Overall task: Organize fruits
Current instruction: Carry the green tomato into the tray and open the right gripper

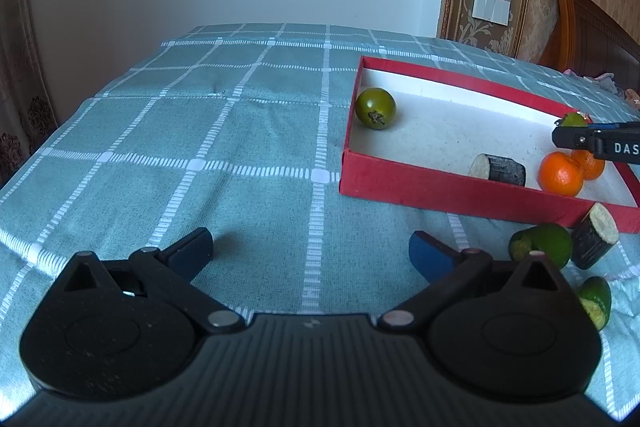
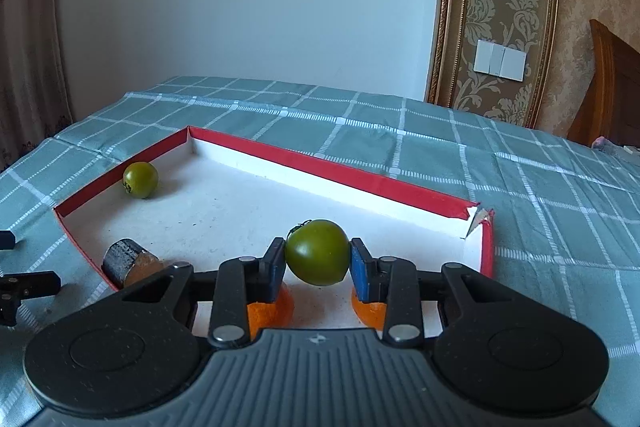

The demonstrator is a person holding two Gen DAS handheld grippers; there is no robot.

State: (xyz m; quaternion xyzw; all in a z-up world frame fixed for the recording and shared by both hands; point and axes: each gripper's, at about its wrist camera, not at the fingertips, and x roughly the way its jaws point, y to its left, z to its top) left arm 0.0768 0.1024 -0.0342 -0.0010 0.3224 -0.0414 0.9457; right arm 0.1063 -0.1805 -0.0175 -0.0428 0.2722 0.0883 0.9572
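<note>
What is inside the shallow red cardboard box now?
On the shallow red cardboard box floor lie one green tomato, a dark cylindrical log piece and two oranges. The right gripper holds a second green tomato above and partly covers the oranges.

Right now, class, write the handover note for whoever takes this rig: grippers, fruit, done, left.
Right gripper: shut on a green tomato, held above the red box.
Left gripper: open, empty, over the tablecloth.
In the box: another green tomato, two oranges, one dark cut stick.
Outside, by the near wall: two green fruits, one cut stick.
Left: release the tomato, box the rest.
</note>
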